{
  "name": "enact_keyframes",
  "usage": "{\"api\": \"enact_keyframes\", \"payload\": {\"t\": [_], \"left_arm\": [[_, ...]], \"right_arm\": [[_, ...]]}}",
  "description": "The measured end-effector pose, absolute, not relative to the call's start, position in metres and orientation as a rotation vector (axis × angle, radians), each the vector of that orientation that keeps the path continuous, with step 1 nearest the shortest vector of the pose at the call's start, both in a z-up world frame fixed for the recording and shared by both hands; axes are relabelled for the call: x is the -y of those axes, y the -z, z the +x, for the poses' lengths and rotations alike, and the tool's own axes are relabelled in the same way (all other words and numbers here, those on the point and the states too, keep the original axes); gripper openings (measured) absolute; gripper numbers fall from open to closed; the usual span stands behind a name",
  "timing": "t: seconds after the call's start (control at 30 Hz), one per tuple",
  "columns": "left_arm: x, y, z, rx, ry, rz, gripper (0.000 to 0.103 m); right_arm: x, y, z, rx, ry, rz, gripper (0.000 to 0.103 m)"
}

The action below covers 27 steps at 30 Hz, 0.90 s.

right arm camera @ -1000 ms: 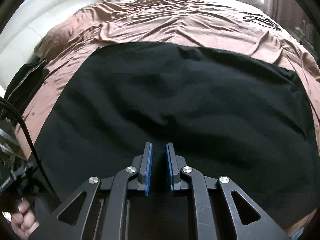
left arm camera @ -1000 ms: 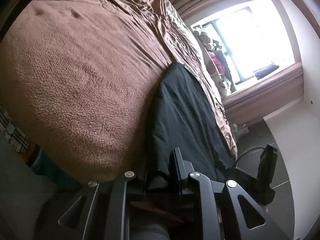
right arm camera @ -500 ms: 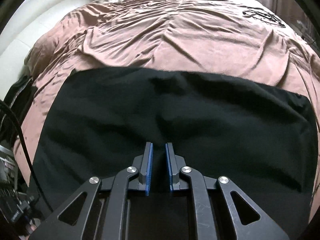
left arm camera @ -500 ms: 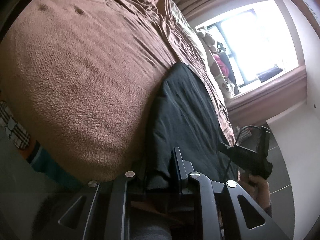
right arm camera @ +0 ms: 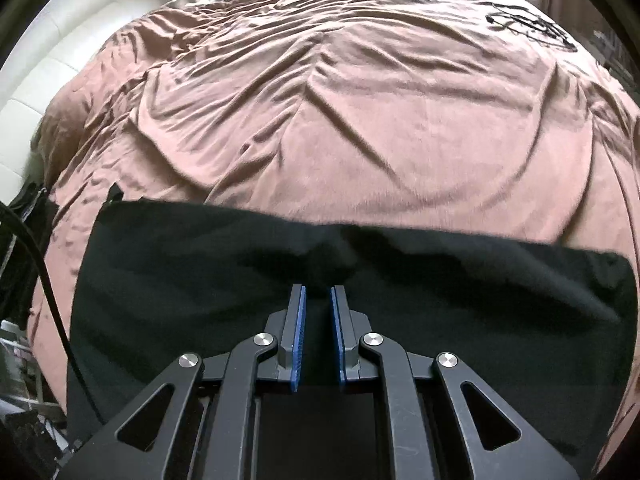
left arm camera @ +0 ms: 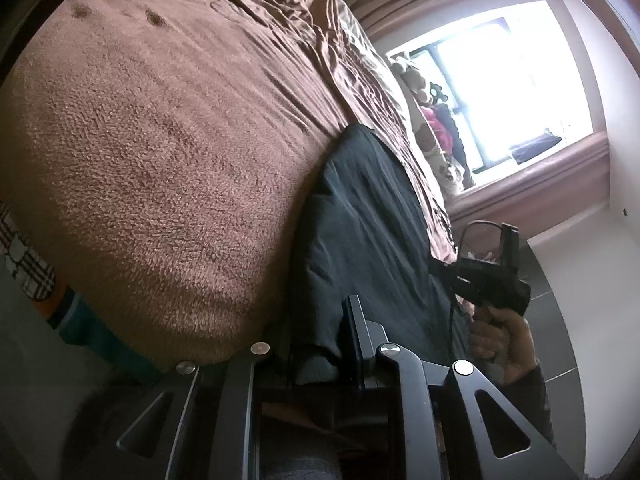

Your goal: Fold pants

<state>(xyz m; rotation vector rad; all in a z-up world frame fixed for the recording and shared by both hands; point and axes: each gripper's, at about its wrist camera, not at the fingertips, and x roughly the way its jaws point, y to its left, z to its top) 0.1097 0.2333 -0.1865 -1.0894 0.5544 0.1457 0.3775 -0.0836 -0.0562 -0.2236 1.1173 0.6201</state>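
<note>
Both tools are gripping black pants (right arm camera: 200, 280) on the brown bed (right arm camera: 360, 120): left tool (left arm camera: 320, 344) clamped on a corner, right tool (right arm camera: 318, 300) nearly closed on cloth and drawn toward frame bottom since a second ago, suggesting the fold is underway.

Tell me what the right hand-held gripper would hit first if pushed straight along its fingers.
Most likely the black pants: the right hand-held gripper points steeply down at that cloth, spread on the brown bedspread. How close its fingertips already are is unclear.
</note>
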Motion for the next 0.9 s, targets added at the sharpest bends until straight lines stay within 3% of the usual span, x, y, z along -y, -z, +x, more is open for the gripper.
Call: {"api": "enact_keyframes", "payload": {"t": [0.3,0.7,0.77,0.9], "left_arm": [[-0.236,0.181,0.113,-0.575,-0.133,-1.075,0.022],[-0.255,0.184,0.127,-0.596,-0.050,-1.187,0.021],[-0.256,0.184,0.127,-0.590,-0.035,-1.206,0.014],[-0.252,0.174,0.125,-0.577,-0.026,-1.188,0.010]], "right_arm": [[0.066,0.055,0.389,-1.099,-0.585,-0.252,0.005],[0.100,0.025,0.315,-1.030,-0.652,-0.246,0.005],[0.106,0.026,0.306,-1.033,-0.656,-0.241,0.005],[0.119,0.034,0.286,-1.035,-0.653,-0.233,0.005]]}}
